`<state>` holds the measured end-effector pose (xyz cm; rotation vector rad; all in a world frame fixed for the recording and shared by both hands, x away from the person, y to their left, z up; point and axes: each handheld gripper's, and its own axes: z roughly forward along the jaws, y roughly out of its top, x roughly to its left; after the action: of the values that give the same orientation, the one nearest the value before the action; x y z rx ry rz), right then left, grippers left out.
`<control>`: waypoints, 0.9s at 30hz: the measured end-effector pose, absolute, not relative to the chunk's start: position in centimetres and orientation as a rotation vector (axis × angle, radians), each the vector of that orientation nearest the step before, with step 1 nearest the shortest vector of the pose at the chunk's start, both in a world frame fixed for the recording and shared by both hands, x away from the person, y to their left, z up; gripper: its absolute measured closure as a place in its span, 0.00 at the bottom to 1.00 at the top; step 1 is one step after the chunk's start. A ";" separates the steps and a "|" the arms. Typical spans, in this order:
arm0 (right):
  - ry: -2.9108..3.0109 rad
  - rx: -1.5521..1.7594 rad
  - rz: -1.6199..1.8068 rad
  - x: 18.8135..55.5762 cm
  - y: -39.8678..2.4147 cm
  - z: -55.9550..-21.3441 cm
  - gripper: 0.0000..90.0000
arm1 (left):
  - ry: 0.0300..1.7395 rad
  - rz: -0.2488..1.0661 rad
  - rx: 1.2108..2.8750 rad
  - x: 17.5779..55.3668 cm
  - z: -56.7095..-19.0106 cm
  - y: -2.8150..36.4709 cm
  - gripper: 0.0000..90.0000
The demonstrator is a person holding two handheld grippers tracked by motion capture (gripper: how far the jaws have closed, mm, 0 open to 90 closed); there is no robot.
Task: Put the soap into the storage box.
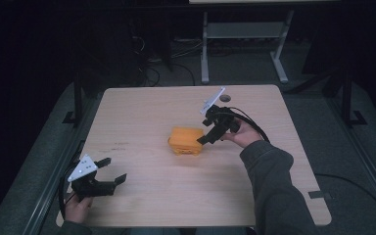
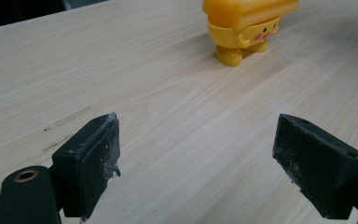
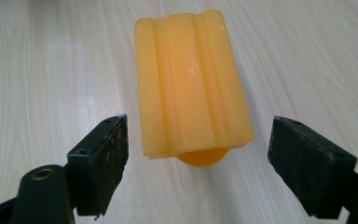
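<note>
The right hand-held gripper (image 1: 206, 135) hovers just beside the yellow toy (image 1: 186, 140), jaws wide apart, gripping nothing. The left hand-held gripper (image 1: 113, 170) is wide open too, well apart from the toy, above the desk (image 1: 152, 107).

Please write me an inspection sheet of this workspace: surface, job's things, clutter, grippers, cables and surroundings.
Surface: light wooden table, some faint marks.
Job's things: yellow toy figure with a ridged orange top, standing upright near the table's middle.
Clutter: nothing seen.
Grippers: right gripper open, jaws either side of the toy, not touching; left gripper open, empty, near the front left corner.
Cables: black cable trails from the right gripper.
Surroundings: dark room, white table frame behind, floor cables.
</note>
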<state>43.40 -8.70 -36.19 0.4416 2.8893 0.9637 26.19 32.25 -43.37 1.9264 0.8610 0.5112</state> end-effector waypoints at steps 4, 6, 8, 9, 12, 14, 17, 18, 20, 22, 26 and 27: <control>2.896 0.449 0.953 43.3 -9.0 -36.2 0.21 | 0.864 0.509 1.923 26.2 -43.4 32.2 0.16; 2.888 0.457 0.959 43.1 -9.3 -36.1 0.21 | 0.861 0.510 1.928 26.2 -43.4 32.2 0.16; 2.887 0.466 0.963 43.0 -9.6 -36.1 0.22 | 0.861 0.510 1.929 26.2 -43.4 32.2 0.16; 2.885 0.475 0.964 42.9 -9.8 -36.2 0.21 | 0.860 0.511 1.930 26.2 -43.4 32.2 0.16; 2.883 0.498 0.973 42.7 -10.3 -36.3 0.21 | 0.861 0.512 1.930 26.2 -43.4 32.2 0.16; 2.888 0.510 0.985 42.6 -10.6 -36.4 0.21 | 0.861 0.511 1.930 26.2 -43.4 32.2 0.16; 2.899 0.519 0.978 42.5 -10.9 -36.5 0.20 | 0.862 0.511 1.930 26.2 -43.4 32.2 0.16; 2.905 0.525 0.977 42.5 -11.0 -36.5 0.20 | 0.862 0.511 1.930 26.2 -43.4 32.2 0.16; 2.902 0.526 0.982 42.3 -11.2 -36.4 0.20 | 0.862 0.513 1.931 26.1 -43.4 32.2 0.16; 2.886 0.533 0.995 42.1 -11.5 -36.3 0.20 | 0.865 0.511 1.927 26.1 -43.4 32.2 0.16; 2.881 0.557 1.006 41.8 -12.2 -36.5 0.20 | 0.861 0.513 1.931 26.1 -43.4 32.2 0.16; 2.880 0.556 1.006 41.7 -12.3 -36.5 0.20 | 0.862 0.513 1.931 26.1 -43.4 32.2 0.16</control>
<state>41.73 -12.32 -36.54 0.5555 2.8795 1.0056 26.11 32.23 -43.38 1.9308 0.8616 0.5128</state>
